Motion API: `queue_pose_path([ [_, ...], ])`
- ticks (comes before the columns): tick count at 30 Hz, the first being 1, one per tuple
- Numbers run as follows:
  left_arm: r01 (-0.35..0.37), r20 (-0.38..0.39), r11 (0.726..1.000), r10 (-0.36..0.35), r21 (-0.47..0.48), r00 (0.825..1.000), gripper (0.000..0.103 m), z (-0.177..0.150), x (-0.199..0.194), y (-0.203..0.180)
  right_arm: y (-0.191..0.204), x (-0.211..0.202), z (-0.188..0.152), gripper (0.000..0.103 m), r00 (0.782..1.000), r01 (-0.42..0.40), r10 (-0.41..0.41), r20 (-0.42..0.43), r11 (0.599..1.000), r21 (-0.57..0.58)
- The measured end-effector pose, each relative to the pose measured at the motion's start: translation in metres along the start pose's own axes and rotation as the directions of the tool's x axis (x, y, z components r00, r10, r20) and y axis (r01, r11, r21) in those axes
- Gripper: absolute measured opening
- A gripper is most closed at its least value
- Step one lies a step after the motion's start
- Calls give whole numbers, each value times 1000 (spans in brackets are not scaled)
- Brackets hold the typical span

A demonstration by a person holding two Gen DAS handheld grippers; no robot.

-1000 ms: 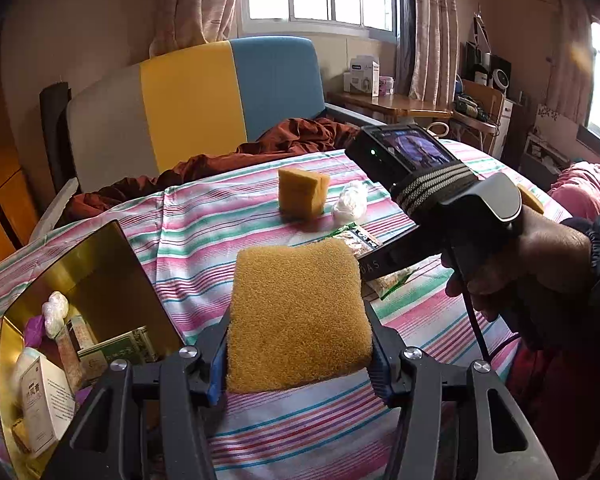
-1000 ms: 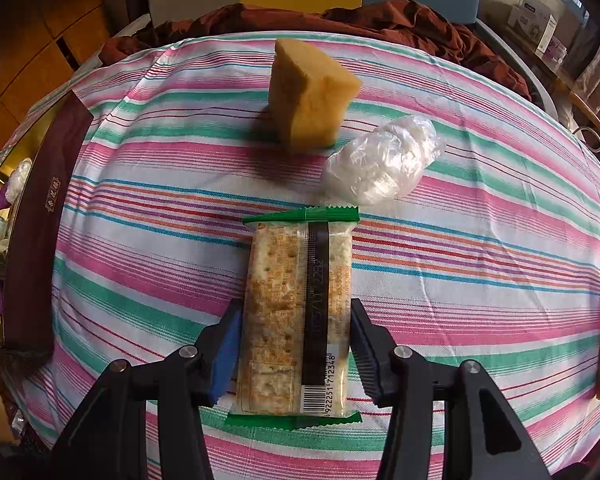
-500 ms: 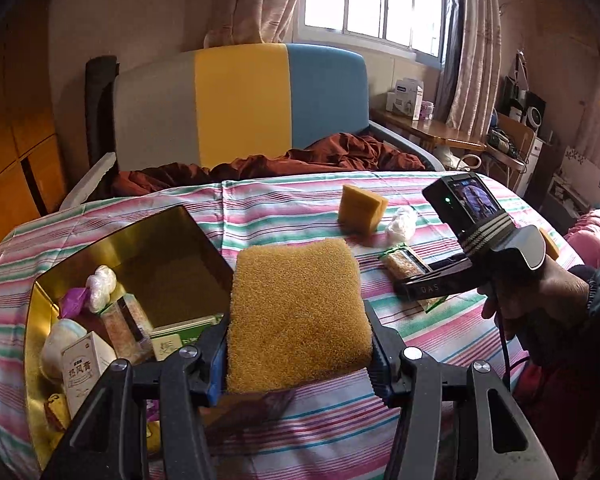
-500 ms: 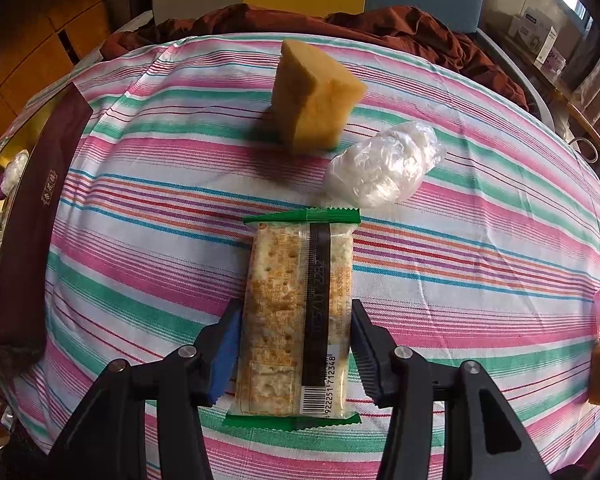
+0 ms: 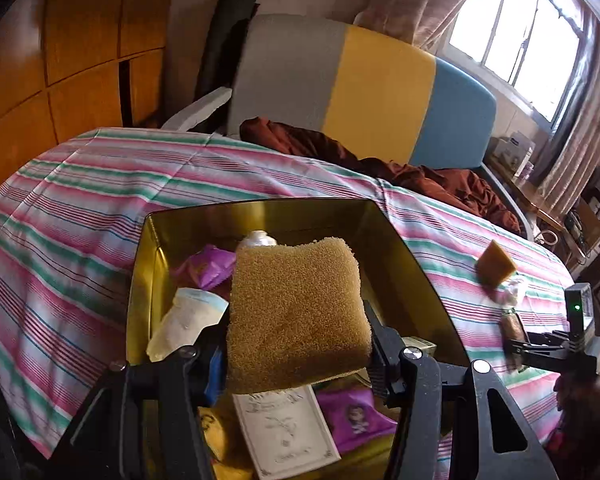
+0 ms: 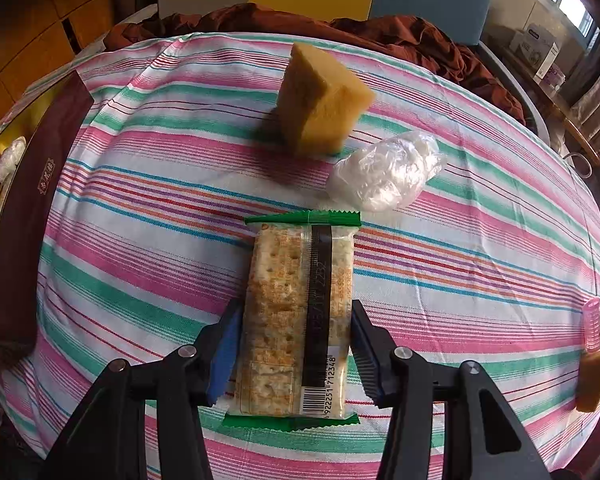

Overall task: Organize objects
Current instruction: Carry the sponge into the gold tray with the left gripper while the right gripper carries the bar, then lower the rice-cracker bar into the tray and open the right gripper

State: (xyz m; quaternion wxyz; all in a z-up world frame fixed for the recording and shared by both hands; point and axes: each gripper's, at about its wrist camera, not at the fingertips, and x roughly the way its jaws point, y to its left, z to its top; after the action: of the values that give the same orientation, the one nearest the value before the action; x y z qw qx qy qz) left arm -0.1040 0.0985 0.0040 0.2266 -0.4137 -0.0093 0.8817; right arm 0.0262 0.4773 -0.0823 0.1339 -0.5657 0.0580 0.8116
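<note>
My left gripper is shut on a flat brown sponge and holds it over the open golden tin. The tin contains purple packets, a white card box and a pale pouch. My right gripper is shut on a green-edged cracker pack, low over the striped tablecloth; whether the pack touches the cloth I cannot tell. In the left wrist view that right gripper appears at the far right, with a hand behind it.
A yellow sponge block and a crumpled clear plastic bag lie beyond the cracker pack. The tin's maroon side is at the left. A pink roller and a tan block sit at the right edge. A sofa stands behind.
My left gripper has swung left with the sponge, from over the bare cloth to above the golden tin, and has rolled. The right gripper has stayed on the cracker pack.
</note>
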Motion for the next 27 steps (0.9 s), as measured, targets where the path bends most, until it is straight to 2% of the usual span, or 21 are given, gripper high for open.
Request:
queue_pose_path([
  [8, -81, -92, 996, 79, -21, 993, 58, 8, 43, 27, 7, -2, 0, 50, 1000, 16, -16, 5, 1000, -20],
  [11, -105, -107, 994, 102, -18, 989, 76, 7, 51, 29, 9, -2, 1, 50, 1000, 13, -13, 5, 1000, -18],
  [14, -110, -107, 994, 106, -29, 989, 76, 7, 50, 33, 9, -3, 1, 50, 1000, 12, -12, 5, 1000, -18],
  [18, -126, -63, 991, 123, -42, 990, 76, 3, 33, 35, 13, -5, 2, 45, 1000, 13, -13, 10, 1000, -22],
  [22, -150, 13, 988, 151, -31, 988, 80, -7, 4, 32, 13, -9, 2, 43, 1000, 20, -19, 17, 1000, -21],
  [27, -165, 82, 986, 164, 2, 983, 82, -20, -24, 24, 22, -23, 3, 42, 998, -22, 22, 52, 1000, -7],
])
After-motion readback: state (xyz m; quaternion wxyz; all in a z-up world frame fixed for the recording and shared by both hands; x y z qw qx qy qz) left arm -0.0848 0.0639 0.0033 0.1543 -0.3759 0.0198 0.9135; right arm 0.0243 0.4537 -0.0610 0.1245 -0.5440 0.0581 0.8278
